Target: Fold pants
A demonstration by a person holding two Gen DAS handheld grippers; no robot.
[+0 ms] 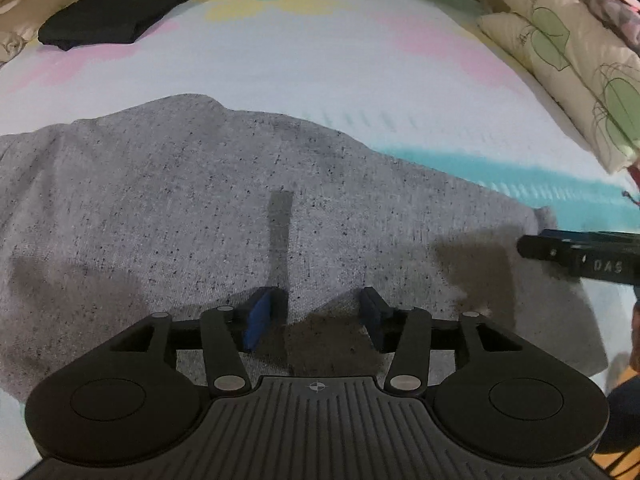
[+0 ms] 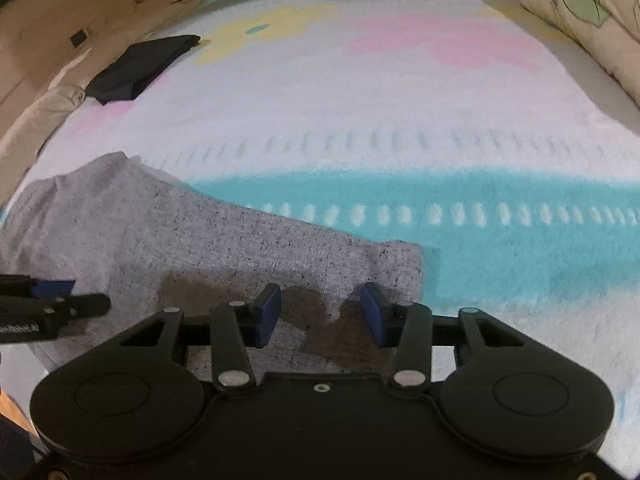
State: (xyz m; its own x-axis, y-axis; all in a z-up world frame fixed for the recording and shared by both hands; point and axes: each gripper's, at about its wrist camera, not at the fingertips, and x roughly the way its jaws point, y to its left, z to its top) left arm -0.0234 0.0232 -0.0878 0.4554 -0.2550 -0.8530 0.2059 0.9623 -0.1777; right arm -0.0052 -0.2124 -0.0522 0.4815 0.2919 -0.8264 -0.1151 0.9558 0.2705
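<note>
Grey speckled pants (image 1: 240,208) lie folded flat on the bed, their right end near the turquoise band of the blanket (image 2: 400,252). My left gripper (image 1: 316,314) hovers low over the middle of the near part of the pants, its blue pads apart with only flat fabric below them. My right gripper (image 2: 320,312) stands over the right end of the pants (image 2: 200,248), jaws apart and nothing pinched. Each gripper shows in the other's view: the right gripper (image 1: 532,242) at the right edge, the left gripper (image 2: 80,294) at the left edge.
A folded black garment (image 1: 116,12) lies at the far left of the pastel blanket (image 1: 320,60); it also shows as the black garment (image 2: 140,64). Leaf-print pillows (image 1: 560,60) line the right side. A wooden bed frame (image 2: 60,8) runs along the back.
</note>
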